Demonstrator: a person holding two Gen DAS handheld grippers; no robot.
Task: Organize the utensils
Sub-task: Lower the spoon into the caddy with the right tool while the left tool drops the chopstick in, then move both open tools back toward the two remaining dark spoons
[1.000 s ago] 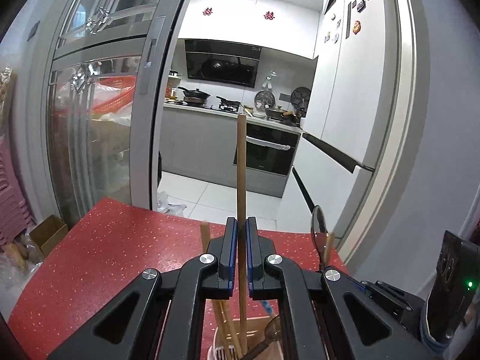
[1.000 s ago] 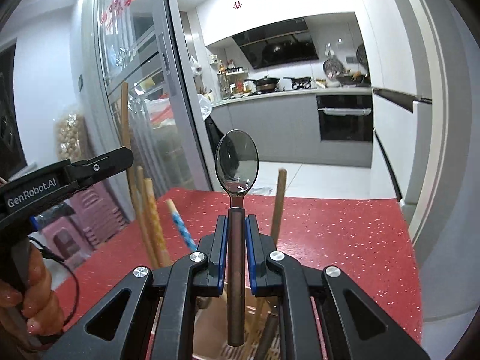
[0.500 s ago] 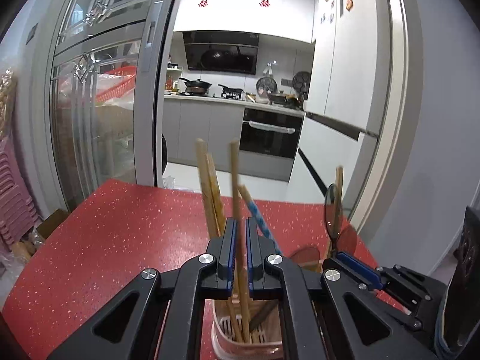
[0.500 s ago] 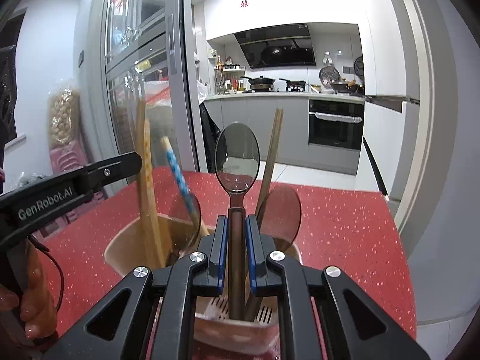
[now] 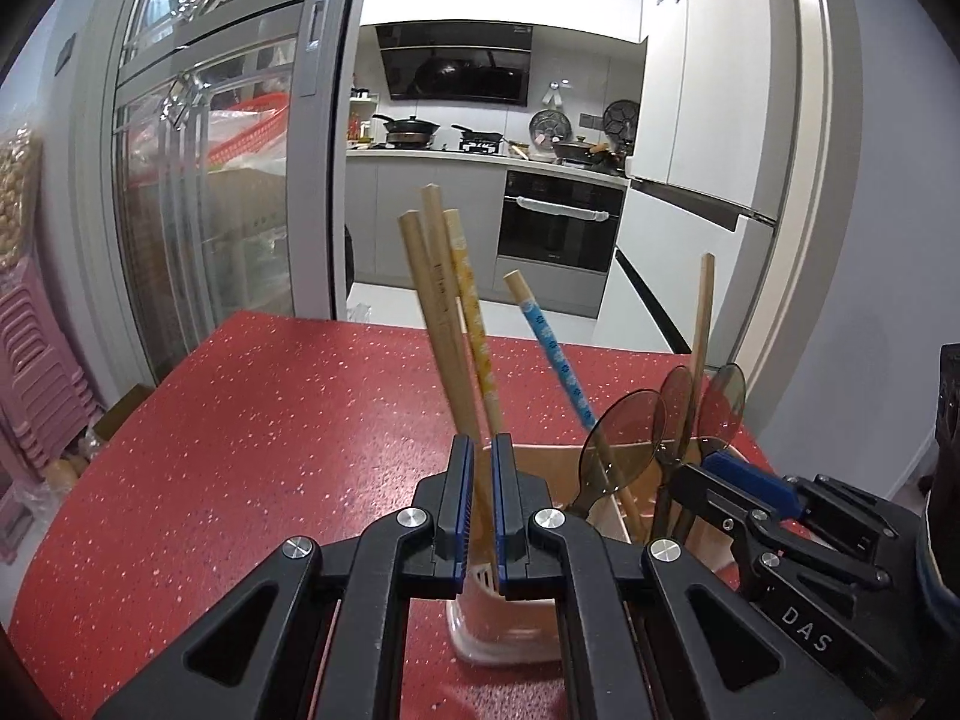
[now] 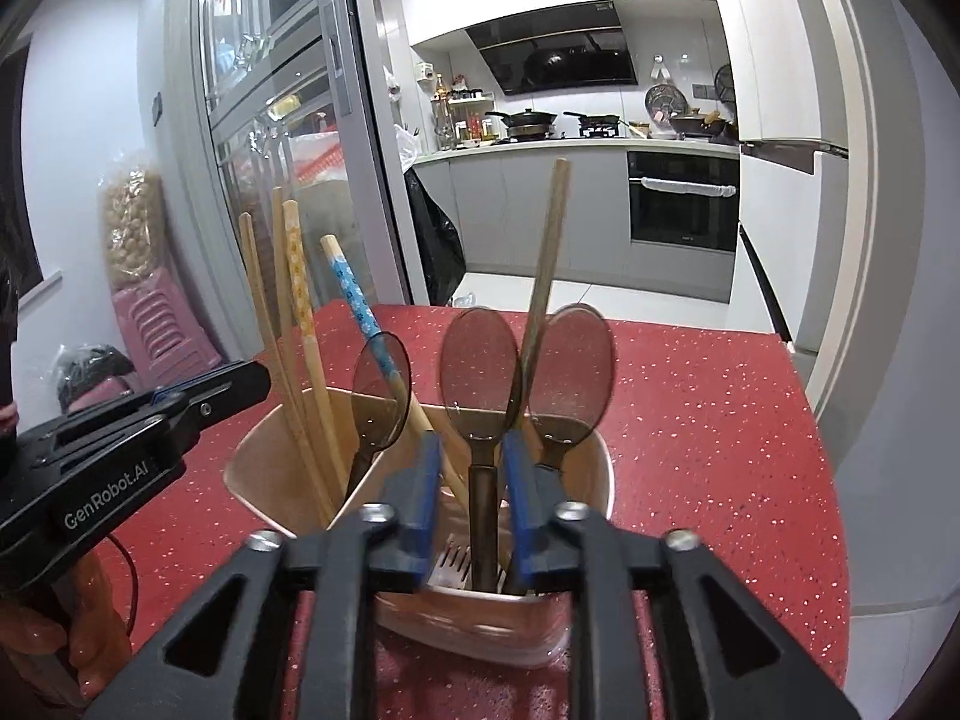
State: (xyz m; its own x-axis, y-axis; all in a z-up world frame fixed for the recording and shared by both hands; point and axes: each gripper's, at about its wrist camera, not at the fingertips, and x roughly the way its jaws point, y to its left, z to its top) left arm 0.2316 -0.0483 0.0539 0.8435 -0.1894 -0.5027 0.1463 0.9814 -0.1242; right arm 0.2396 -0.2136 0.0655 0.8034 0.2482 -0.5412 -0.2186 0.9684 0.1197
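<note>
Red table [image 6: 708, 420]; only right view shows hand [image 6: 36, 648].

Both cams ride the grippers, looking forward and slightly down along the fingers, super close to the holder [image 5: 528, 636] [image 6: 288, 468] on the red table [image 5: 240, 450] [image 6: 720, 450]. Left view sits left of it, right view nearer. Both share the kitchen [image 5: 480, 120] [image 6: 570, 120] behind.
</note>
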